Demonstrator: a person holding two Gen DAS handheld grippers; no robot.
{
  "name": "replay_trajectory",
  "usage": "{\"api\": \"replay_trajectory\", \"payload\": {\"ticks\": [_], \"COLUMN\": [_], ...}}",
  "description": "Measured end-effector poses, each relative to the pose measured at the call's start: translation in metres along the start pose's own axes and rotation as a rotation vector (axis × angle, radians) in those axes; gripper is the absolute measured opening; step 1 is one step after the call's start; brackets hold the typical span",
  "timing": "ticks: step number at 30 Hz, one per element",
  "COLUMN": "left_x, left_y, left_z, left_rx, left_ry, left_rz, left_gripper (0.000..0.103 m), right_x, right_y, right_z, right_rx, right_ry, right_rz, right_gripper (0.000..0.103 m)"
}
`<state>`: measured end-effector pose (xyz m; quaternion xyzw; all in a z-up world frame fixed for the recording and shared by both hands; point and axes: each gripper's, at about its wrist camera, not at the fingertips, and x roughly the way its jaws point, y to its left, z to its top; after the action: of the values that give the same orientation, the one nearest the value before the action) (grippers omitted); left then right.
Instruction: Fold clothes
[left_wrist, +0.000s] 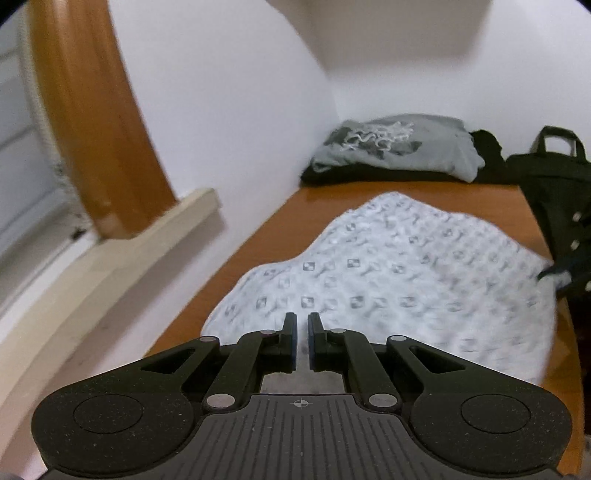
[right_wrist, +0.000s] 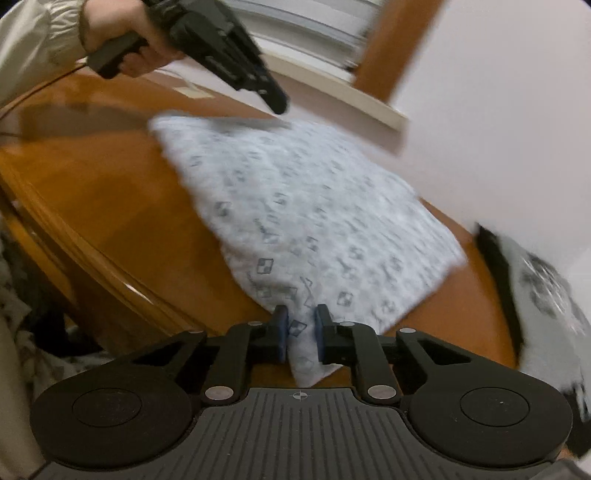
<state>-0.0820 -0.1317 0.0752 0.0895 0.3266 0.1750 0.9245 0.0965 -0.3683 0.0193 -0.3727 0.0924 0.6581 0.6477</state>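
Observation:
A white garment with small grey square prints (left_wrist: 388, 280) lies folded flat on the wooden table (left_wrist: 280, 221). It also shows in the right wrist view (right_wrist: 306, 221). My left gripper (left_wrist: 303, 317) hovers over the garment's near edge, jaws almost closed with a narrow gap, nothing between them. It shows from outside in the right wrist view (right_wrist: 277, 105), above the garment's far corner. My right gripper (right_wrist: 300, 312) has a corner of the garment between its jaws, with a small gap at each pad.
A folded grey printed shirt on dark clothes (left_wrist: 395, 147) lies at the table's far end by the wall; it shows blurred in the right wrist view (right_wrist: 535, 295). A black bag (left_wrist: 554, 192) stands at the right. A window ledge (left_wrist: 110, 258) runs along the left.

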Motion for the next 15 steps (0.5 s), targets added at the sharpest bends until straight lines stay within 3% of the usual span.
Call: {"api": "replay_trajectory", "payload": {"ticks": [4,10,15], "left_x": [0.027,0.027,0.017], "left_y": [0.000,0.008,0.018], "left_z": [-0.011,-0.027,-0.023], "left_rx": [0.003,-0.023,-0.065], "left_ry": [0.036,0.013,-0.004], "left_rz": [-0.008,-0.026,-0.031], "left_gripper": [0.008,0.008,0.011], "right_x": [-0.014,-0.041,-0.020], "right_y": [-0.019,-0.051,-0.077], "right_z": [-0.013,-0.015,0.012], "right_rx": [0.051,0.176,0.245], "right_ry": [-0.002,-0.058,-0.130], "right_rz": [0.007,-0.016,-0.065], "right_gripper": [0.018,0.022,0.027]}}
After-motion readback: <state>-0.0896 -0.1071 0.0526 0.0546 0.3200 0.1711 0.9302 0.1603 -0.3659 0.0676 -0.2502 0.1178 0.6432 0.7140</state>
